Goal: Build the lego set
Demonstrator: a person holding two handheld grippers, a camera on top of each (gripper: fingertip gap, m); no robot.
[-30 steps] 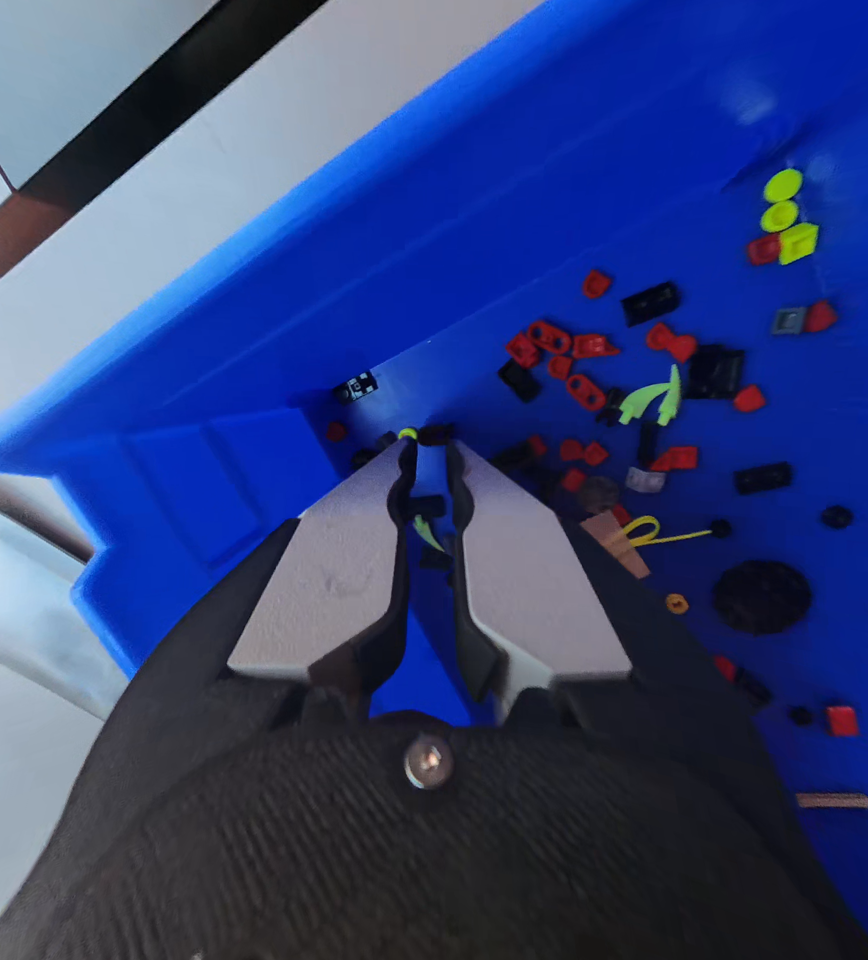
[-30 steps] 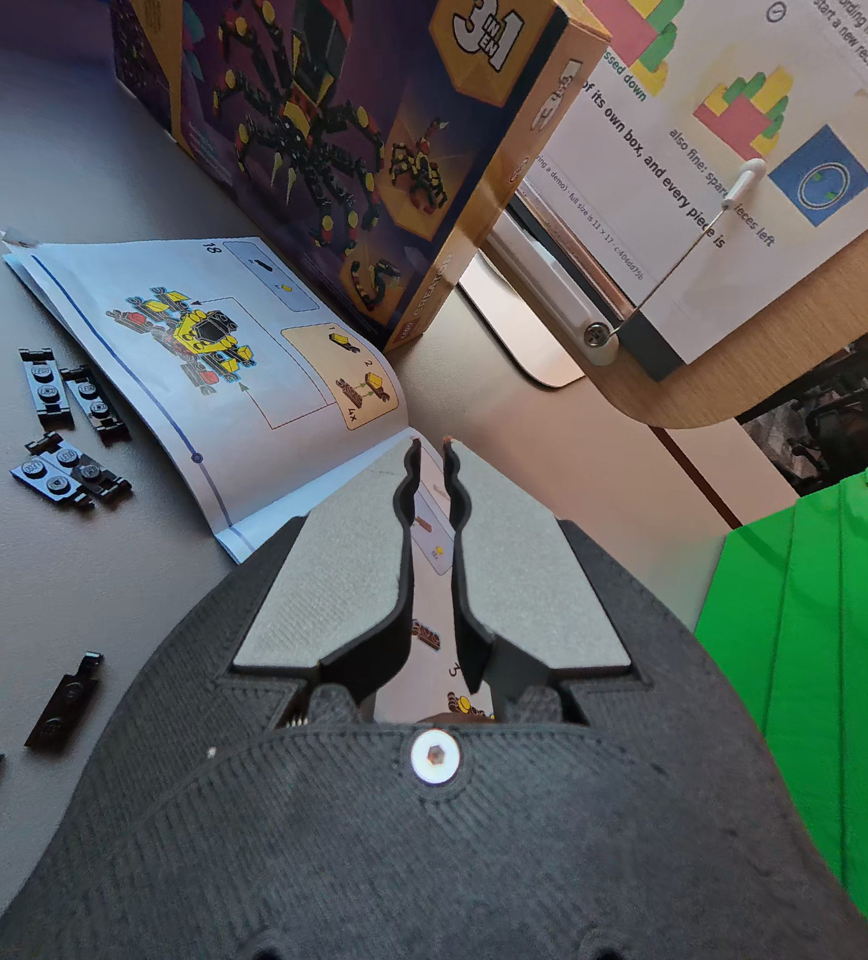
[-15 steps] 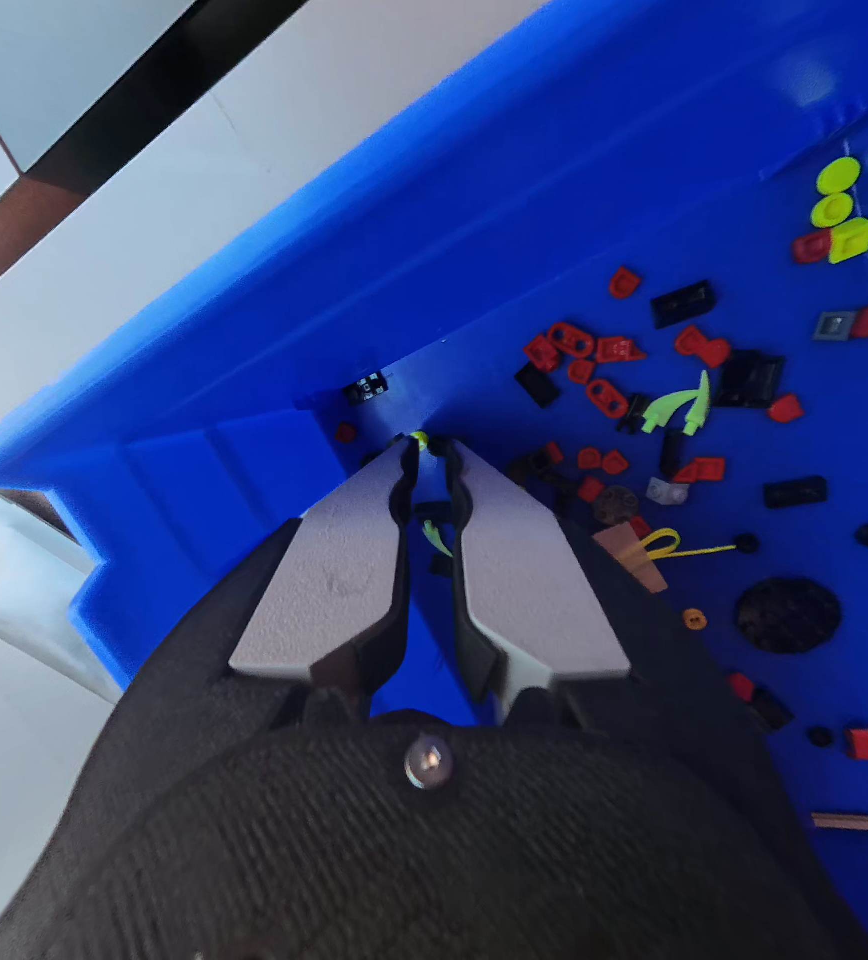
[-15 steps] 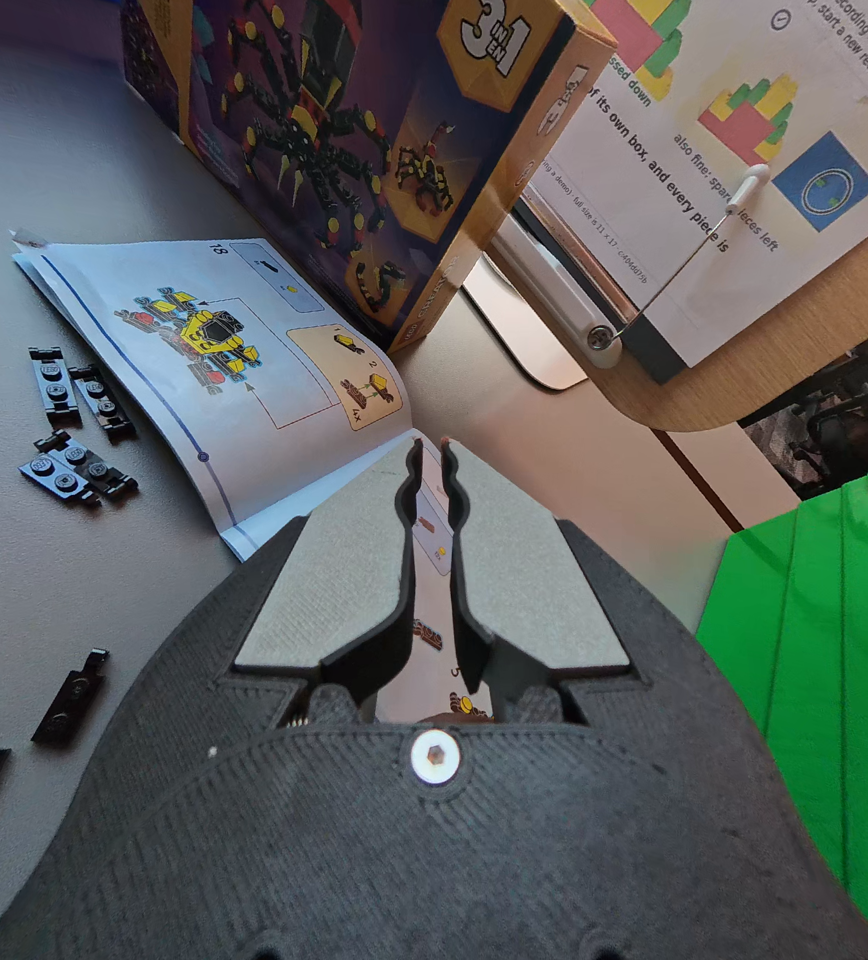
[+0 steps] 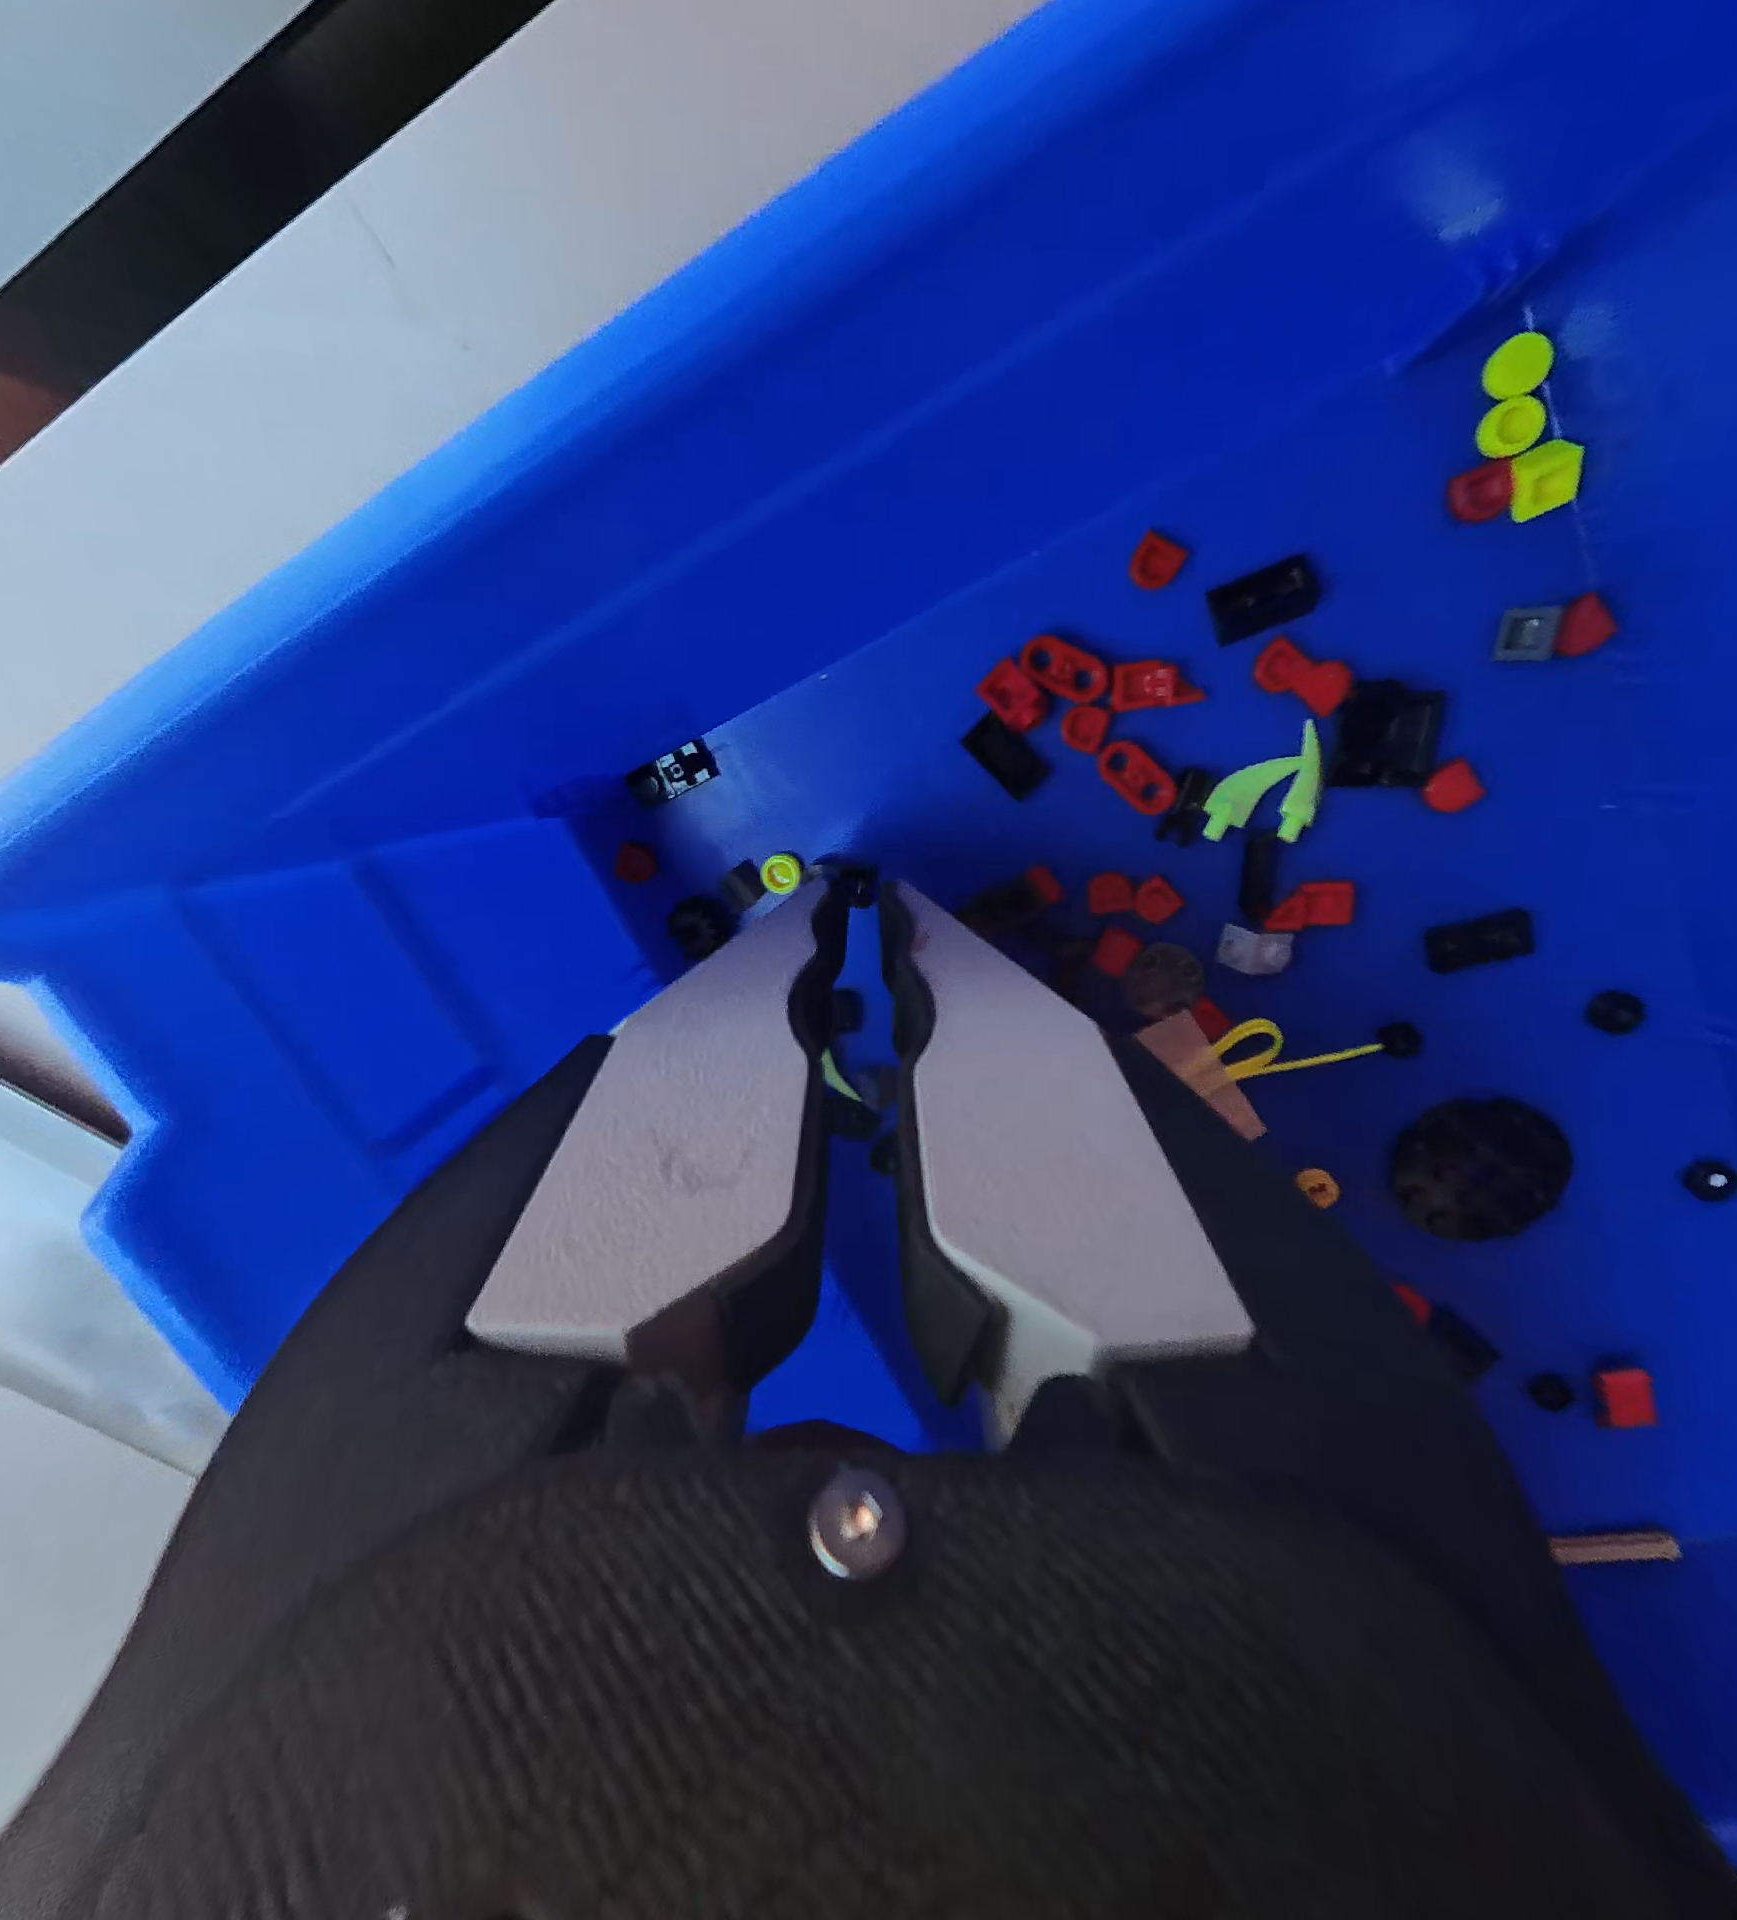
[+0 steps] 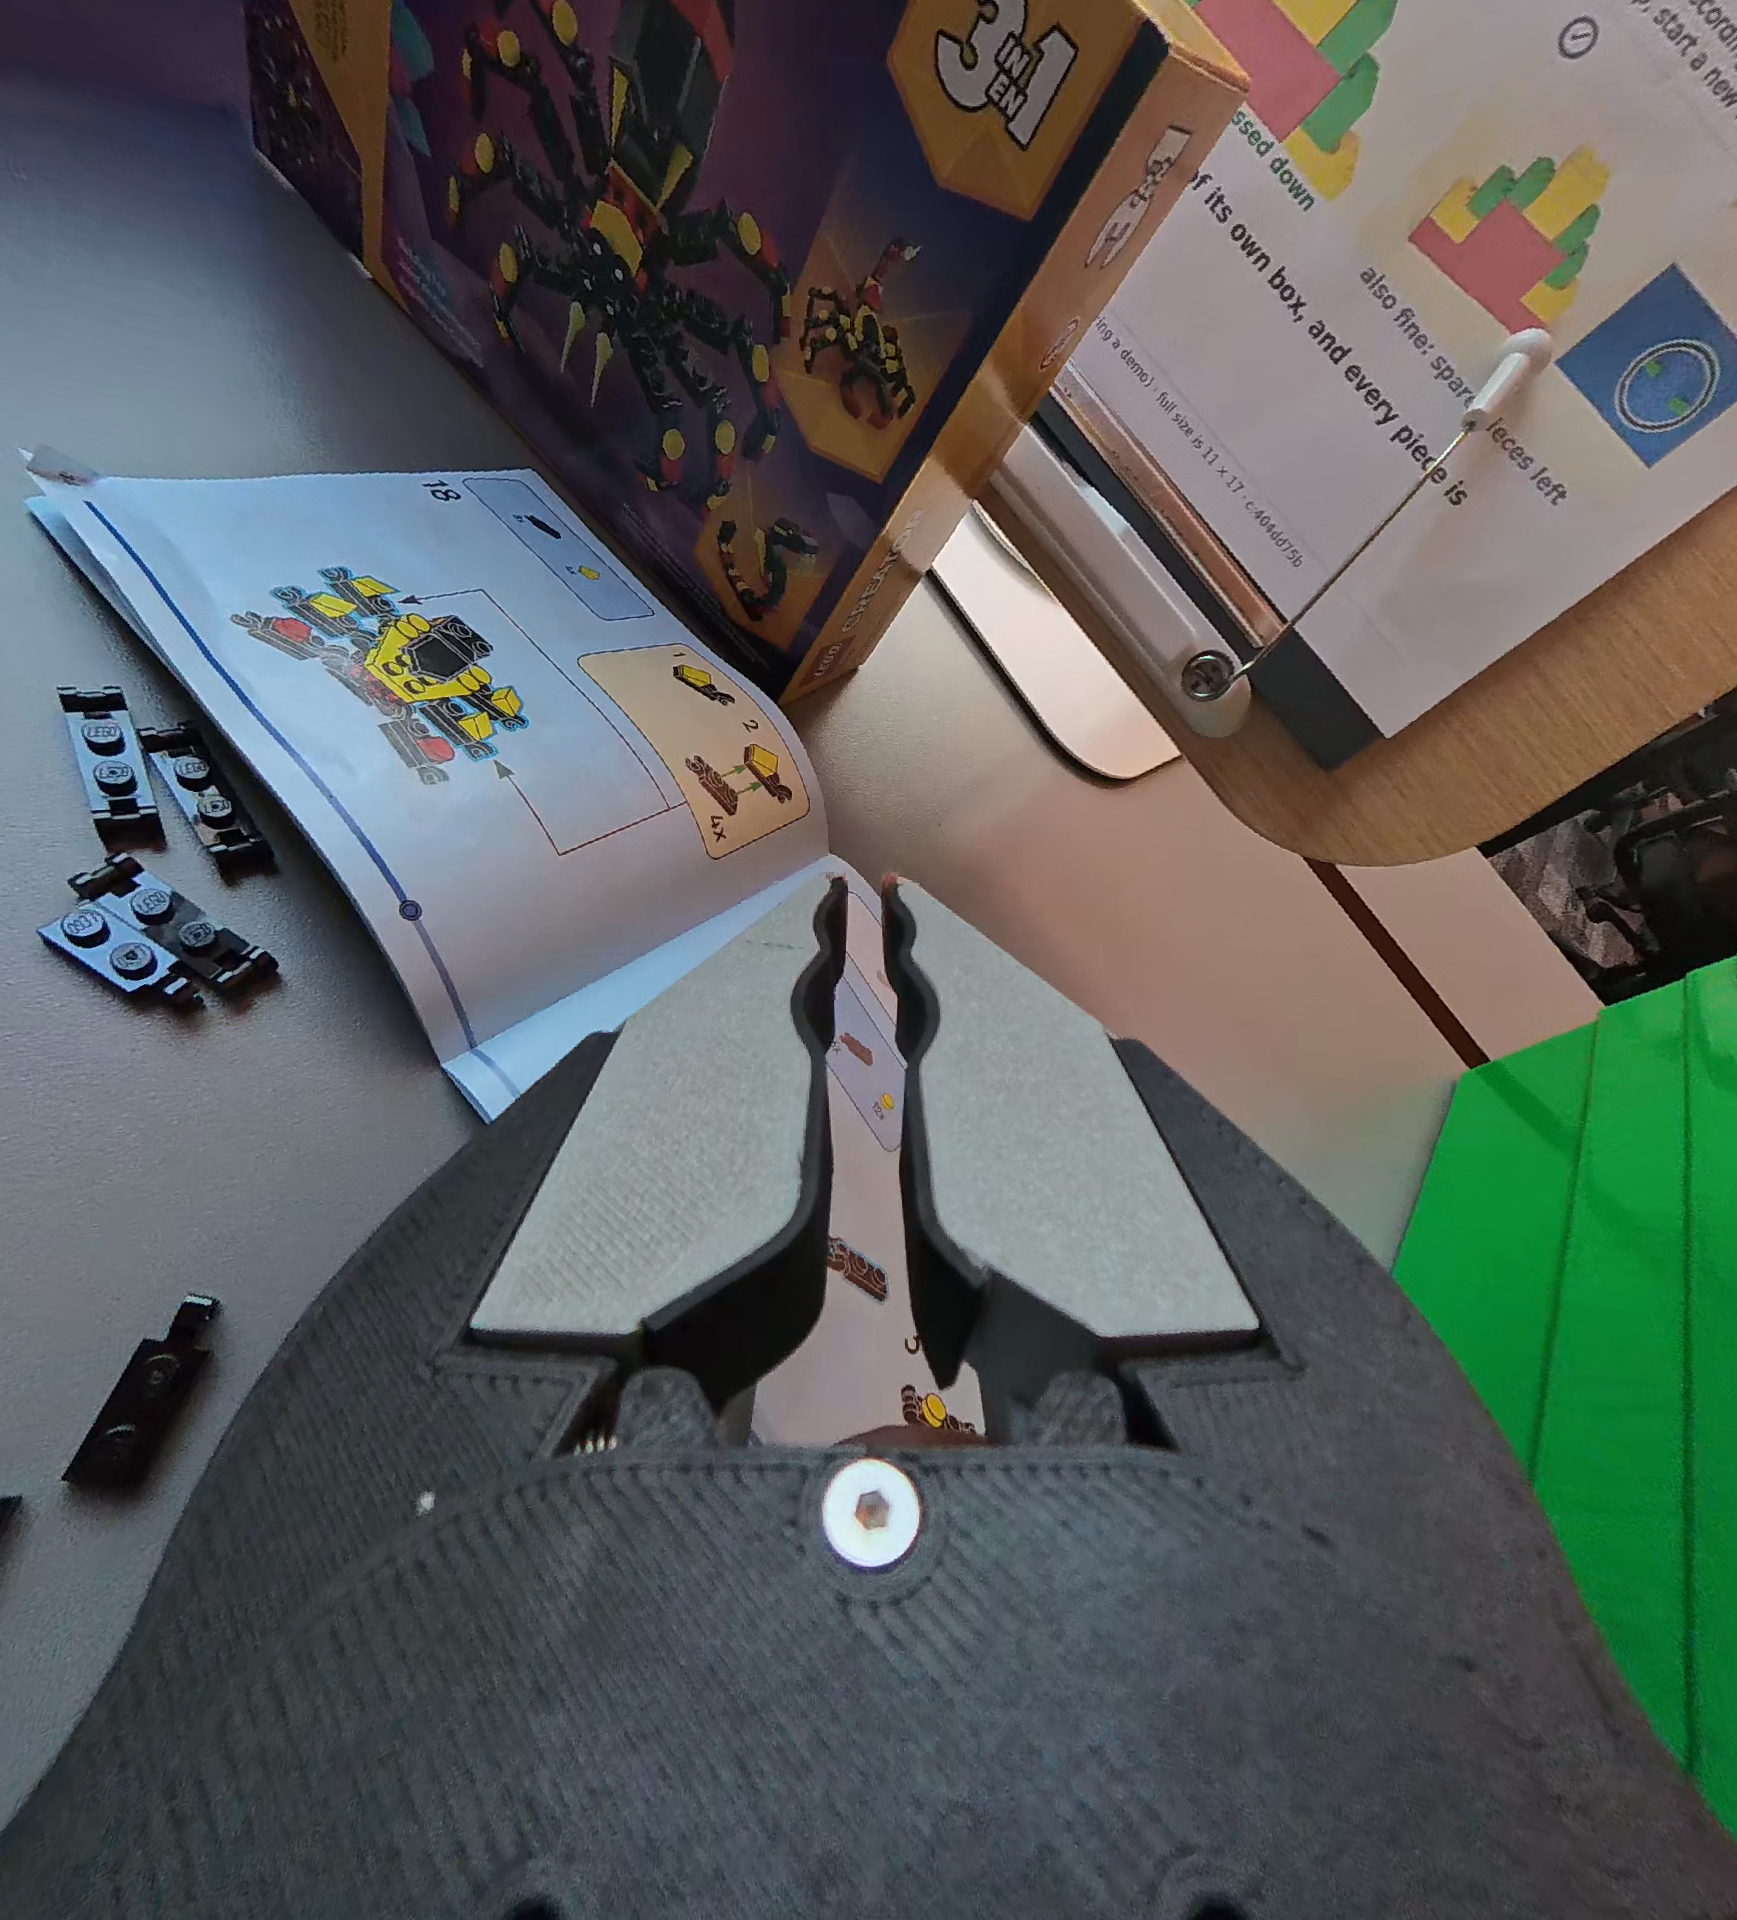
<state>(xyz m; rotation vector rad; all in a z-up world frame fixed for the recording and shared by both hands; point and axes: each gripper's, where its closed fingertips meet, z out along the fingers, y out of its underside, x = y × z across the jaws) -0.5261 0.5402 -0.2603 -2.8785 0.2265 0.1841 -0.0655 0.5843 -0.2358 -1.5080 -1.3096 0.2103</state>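
In the left wrist view my left gripper point(image 5: 858, 896) is down in a blue bin point(image 5: 843, 436) of loose lego pieces, near its corner. Its jaws are almost together and pinch a small black piece point(image 5: 856, 883) at the tips. A lime round stud point(image 5: 781, 873) lies just left of the tips. Red pieces point(image 5: 1103, 717), black pieces point(image 5: 1264, 597) and lime claw pieces point(image 5: 1269, 784) lie scattered to the right. In the right wrist view my right gripper point(image 6: 862, 891) is shut and empty, over the edge of the open instruction booklet point(image 6: 428, 665) on the grey table.
Black plates point(image 6: 157, 810) lie on the table left of the booklet. The lego box point(image 6: 698, 260) stands behind it. A green bin point(image 6: 1622, 1299) is at the right. A paper sheet on a stand point(image 6: 1415, 312) is at the back right. A black round plate point(image 5: 1480, 1169) lies in the blue bin. There is about 45 centimeters between the tips of the two grippers.
My left gripper has moved a little deeper toward the bin's corner and its jaws have narrowed on the small black piece. The right gripper has drifted slightly; it stays shut.
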